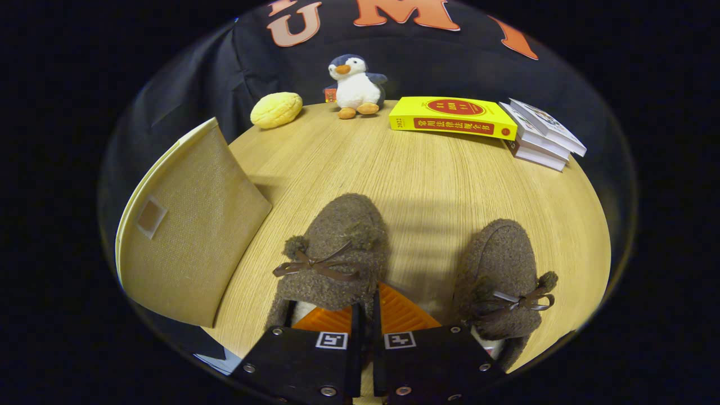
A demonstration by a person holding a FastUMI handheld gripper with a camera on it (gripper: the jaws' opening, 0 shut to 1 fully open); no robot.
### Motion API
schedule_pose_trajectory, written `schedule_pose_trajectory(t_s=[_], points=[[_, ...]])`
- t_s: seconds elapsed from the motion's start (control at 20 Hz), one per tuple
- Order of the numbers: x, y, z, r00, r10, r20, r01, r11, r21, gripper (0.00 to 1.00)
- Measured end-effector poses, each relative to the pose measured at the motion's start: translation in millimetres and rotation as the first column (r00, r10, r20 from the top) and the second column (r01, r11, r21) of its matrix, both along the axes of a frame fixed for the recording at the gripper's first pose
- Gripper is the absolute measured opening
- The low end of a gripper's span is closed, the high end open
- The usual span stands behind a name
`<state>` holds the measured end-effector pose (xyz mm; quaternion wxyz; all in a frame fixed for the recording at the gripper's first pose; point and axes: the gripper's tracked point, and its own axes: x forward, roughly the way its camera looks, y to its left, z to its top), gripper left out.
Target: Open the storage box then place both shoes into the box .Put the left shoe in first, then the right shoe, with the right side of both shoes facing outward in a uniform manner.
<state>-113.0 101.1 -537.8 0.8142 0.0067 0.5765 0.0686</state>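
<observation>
Two brown fuzzy slippers with bows and pom-poms lie on the round wooden table (427, 180), toes pointing away from me. My gripper (367, 308) is shut on the side wall of the nearer-left slipper (337, 247): one finger sits inside its opening, the other outside against its right side. I cannot tell whether this slipper rests on the table or hangs just above it. The second slipper (498, 270) lies apart to the right of my fingers. The tan fabric storage box (185, 230) stands left of the held slipper, its flap with a small fastening patch turned toward me.
Beyond the slippers, at the table's far edge, stand a plush penguin (355, 85) and a yellow bun-shaped toy (276, 109). A yellow book (451, 117) and a small stack of white books (541, 135) lie at the far right.
</observation>
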Motion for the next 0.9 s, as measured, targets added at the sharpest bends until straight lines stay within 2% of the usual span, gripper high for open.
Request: schedule_pose_trajectory(t_s=[0.1,0.45,0.7,0.9], points=[[1.8,6.6,6.7,0.998,-0.060,-0.018,0.061,0.998,0.036,0.04],[21.1,37.8,66.7,0.986,-0.164,-0.008,0.164,0.982,0.097,0.04],[41.3,90.2,135.2,0.991,-0.129,0.034,0.123,0.984,0.126,0.04],[53.1,148.7,170.2,0.995,-0.094,0.034,0.086,0.978,0.191,0.04]])
